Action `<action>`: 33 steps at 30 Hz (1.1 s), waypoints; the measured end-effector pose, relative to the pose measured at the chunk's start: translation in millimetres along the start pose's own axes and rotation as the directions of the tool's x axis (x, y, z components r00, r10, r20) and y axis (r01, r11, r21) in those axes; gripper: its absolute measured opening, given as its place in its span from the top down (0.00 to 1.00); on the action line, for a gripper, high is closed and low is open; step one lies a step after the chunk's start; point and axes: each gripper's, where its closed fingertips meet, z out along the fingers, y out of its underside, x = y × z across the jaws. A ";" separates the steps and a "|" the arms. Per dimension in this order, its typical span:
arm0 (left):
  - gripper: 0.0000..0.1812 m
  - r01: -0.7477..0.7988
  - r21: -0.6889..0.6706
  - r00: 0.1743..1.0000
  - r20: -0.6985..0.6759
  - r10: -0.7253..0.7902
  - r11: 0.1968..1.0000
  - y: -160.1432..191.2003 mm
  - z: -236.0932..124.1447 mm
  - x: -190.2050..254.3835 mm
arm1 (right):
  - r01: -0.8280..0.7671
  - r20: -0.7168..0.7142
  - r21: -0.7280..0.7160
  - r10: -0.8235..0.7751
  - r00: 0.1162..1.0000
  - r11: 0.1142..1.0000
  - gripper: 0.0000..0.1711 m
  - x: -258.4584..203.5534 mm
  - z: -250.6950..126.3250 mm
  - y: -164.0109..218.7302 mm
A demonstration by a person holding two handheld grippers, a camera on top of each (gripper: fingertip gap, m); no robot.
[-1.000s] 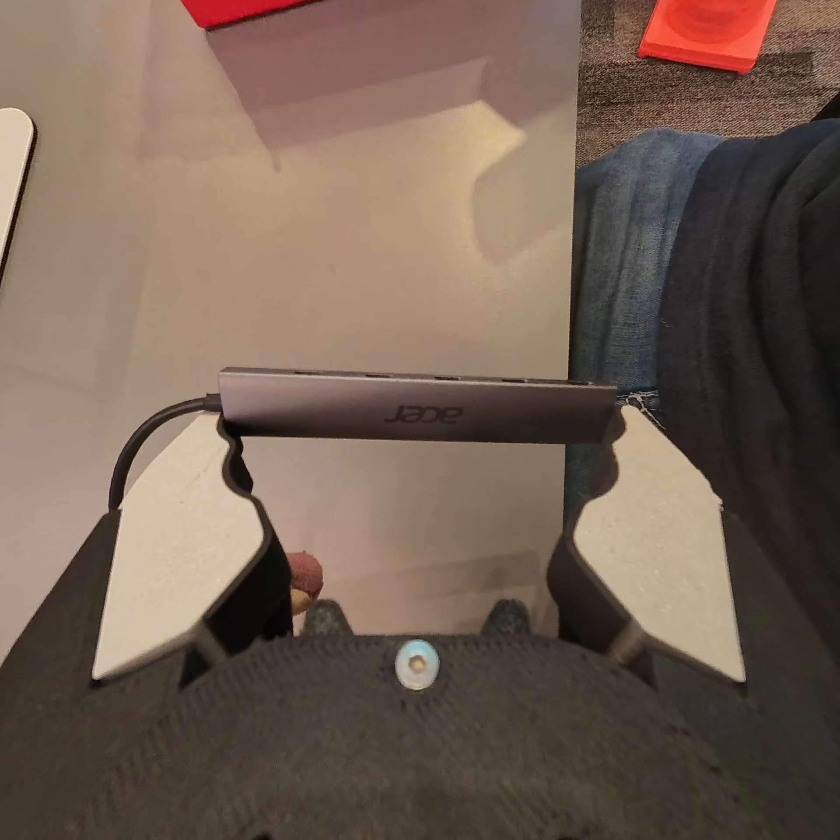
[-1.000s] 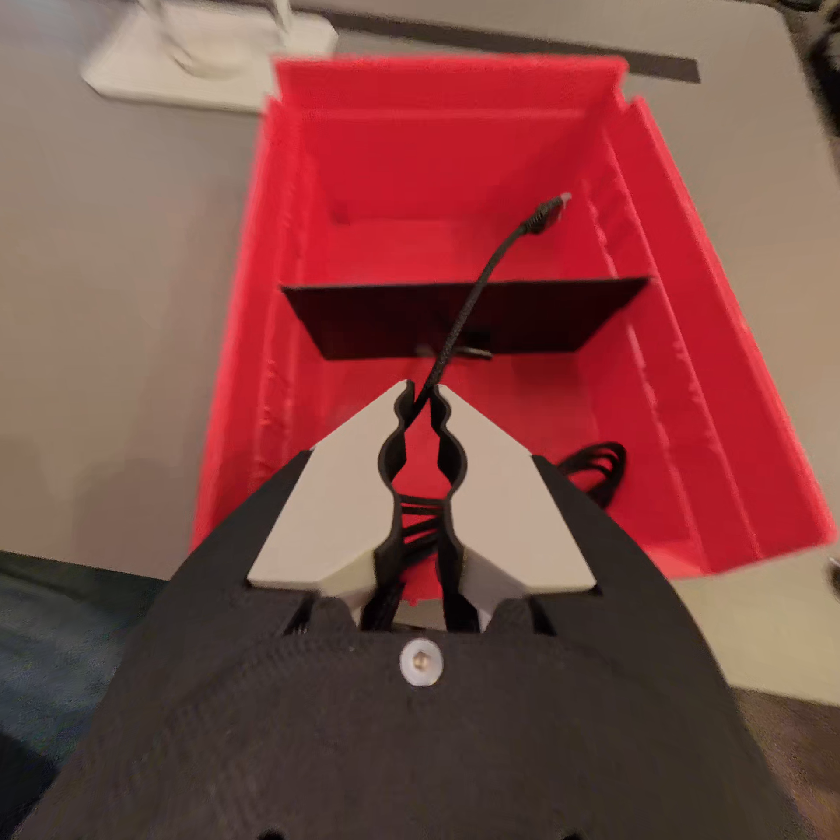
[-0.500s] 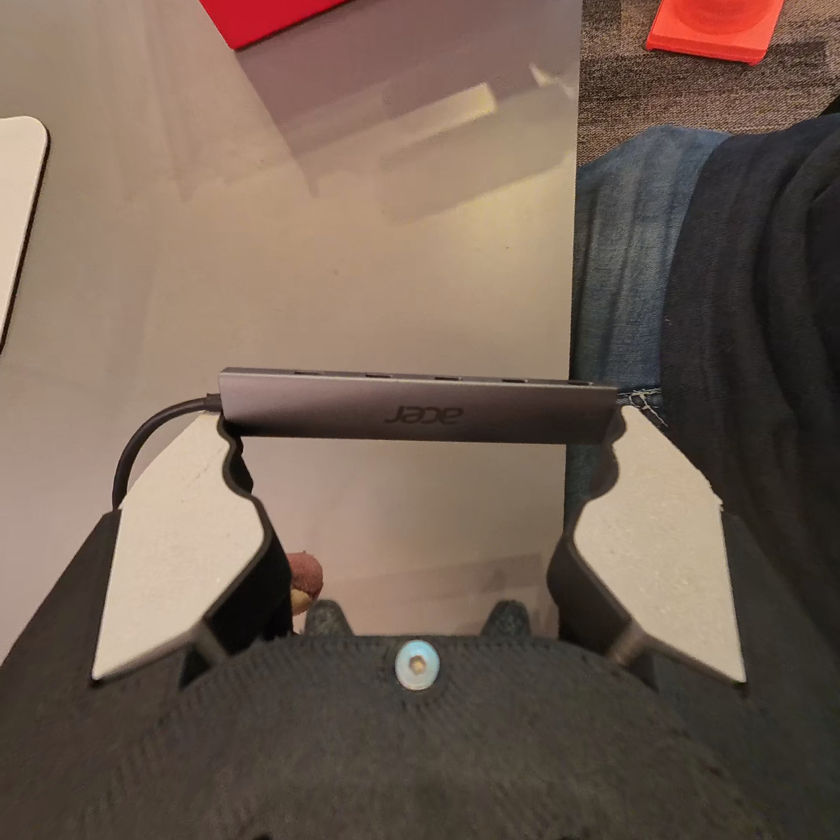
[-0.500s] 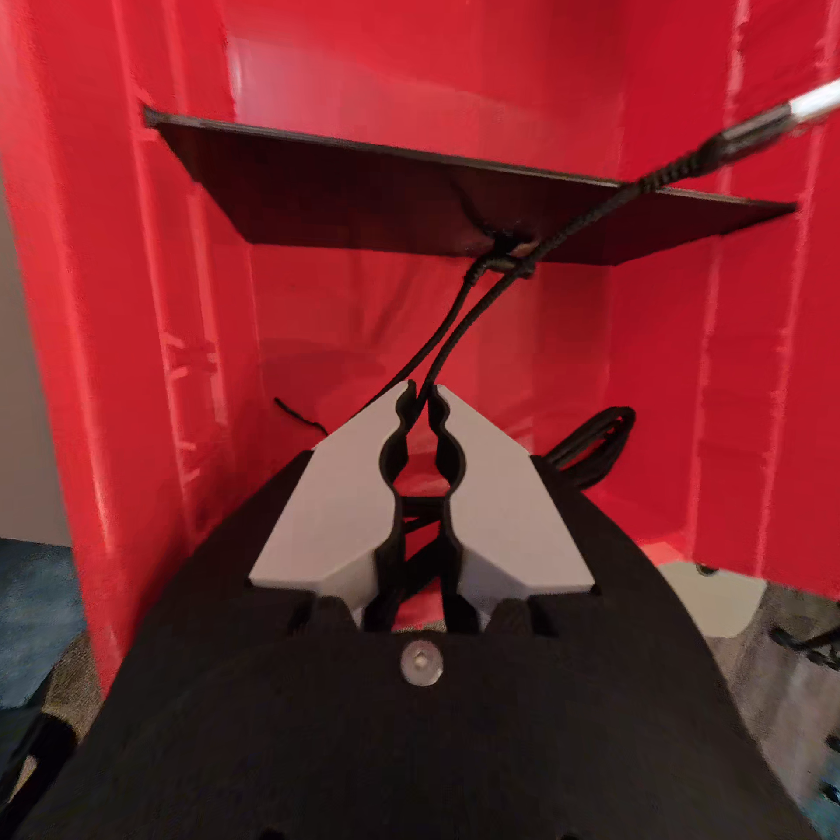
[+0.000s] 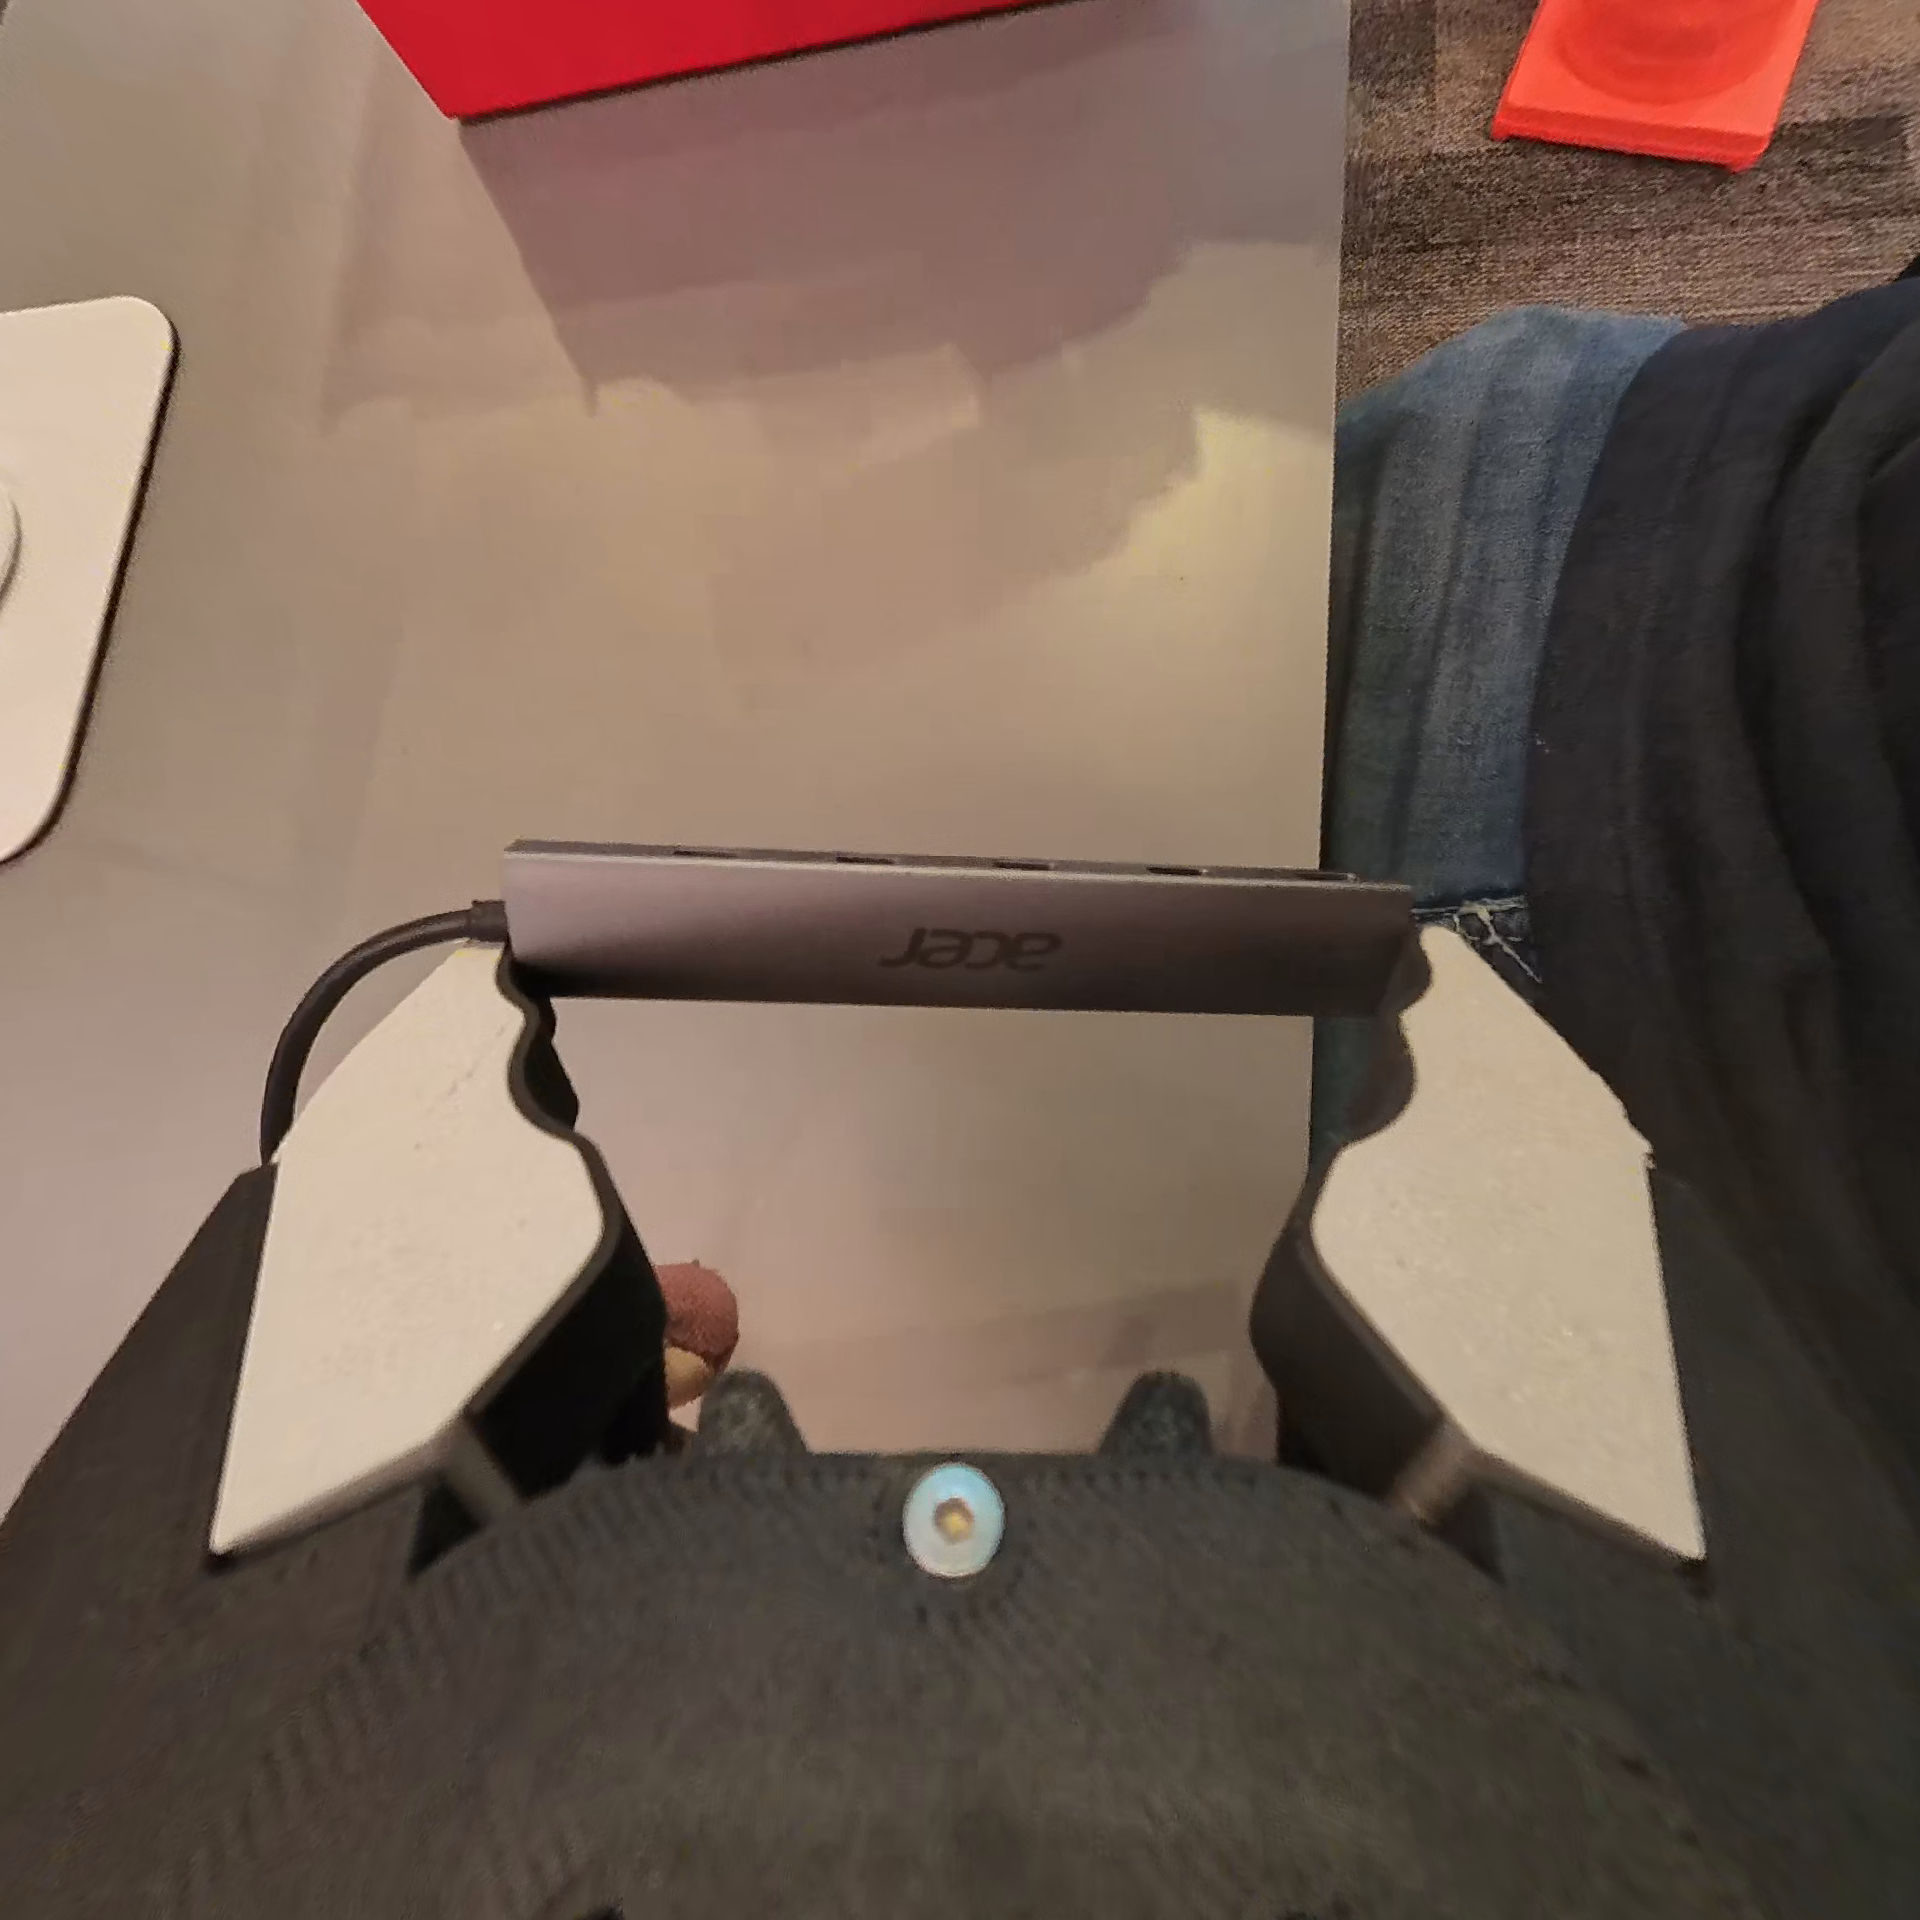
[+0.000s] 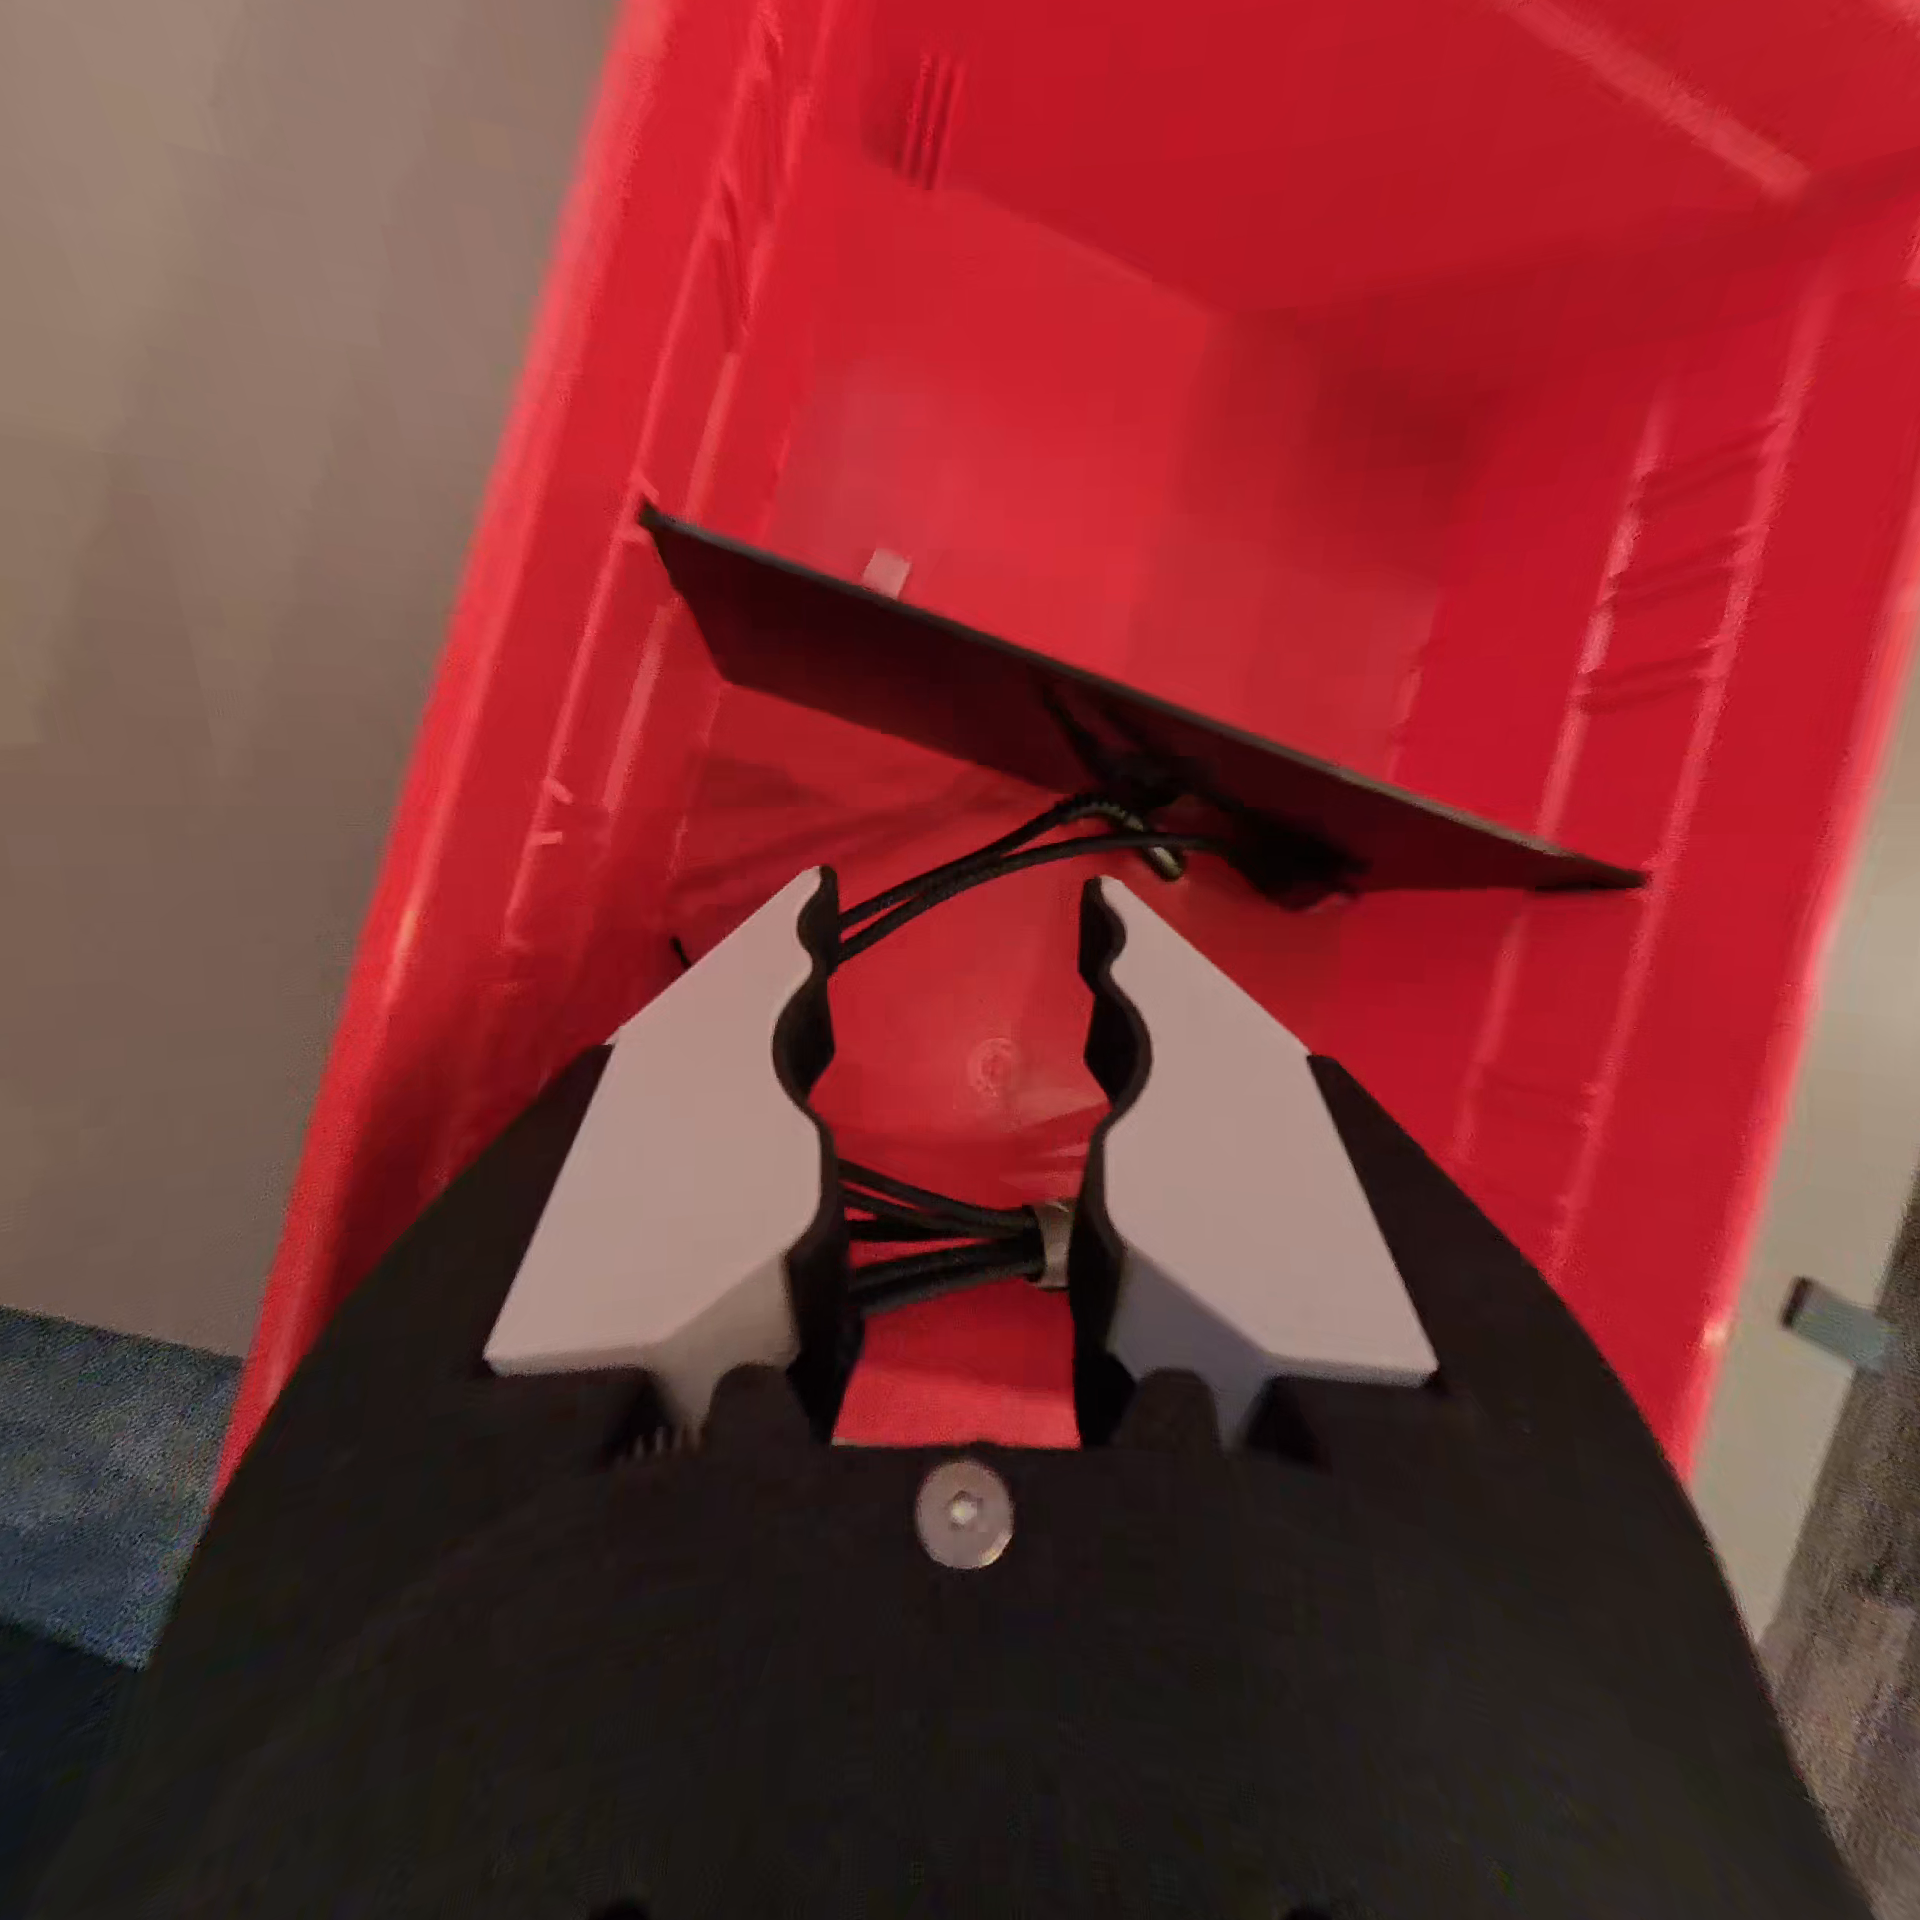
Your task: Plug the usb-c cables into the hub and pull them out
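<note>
Left wrist view: my left tongs (image 5: 956, 961) were clamped on the grey hub (image 5: 956, 940), held crosswise by its two ends above the grey bench (image 5: 727, 623). The hub's black lead (image 5: 343, 987) curved down behind the left finger, its far end hidden. A brand mark was printed on the hub's face. A red bin (image 5: 665, 42) was cut off at the top edge.

Right wrist view: my right tongs (image 6: 956, 914) stood apart inside the red bin (image 6: 1195, 312), gripping nothing. Black usb-c cables (image 6: 966, 862) ran from the left fingertip to the black divider (image 6: 935, 655); a bundled coil (image 6: 935, 1247) lay between the finger bases. The view was blurred; plugs were indistinct.
</note>
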 end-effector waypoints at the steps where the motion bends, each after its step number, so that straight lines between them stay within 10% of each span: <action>1: 0.21 0.001 0.005 1.000 0.005 -0.001 1.000 -0.9 -0.2 -1.5 | 0.011 -0.010 0.033 -0.010 1.000 0.999 0.74 1.5 -9.6 -5.9; 8: 0.21 -0.013 0.017 0.998 0.063 0.012 1.000 -6.1 2.7 -10.1 | 0.142 -0.077 0.366 -0.122 0.990 0.920 0.83 -34.3 -89.1 -75.7; 19: 0.21 -0.089 0.011 0.982 0.168 0.086 0.996 -21.0 10.1 -15.4 | 0.061 0.675 0.419 -0.356 0.647 0.906 0.79 -328.8 -79.5 -113.7; 33: 0.28 -0.199 -0.108 0.909 0.352 0.224 0.974 -25.3 9.0 -26.5 | 0.032 0.691 0.429 -0.351 0.632 0.903 0.96 -343.4 -68.6 -125.7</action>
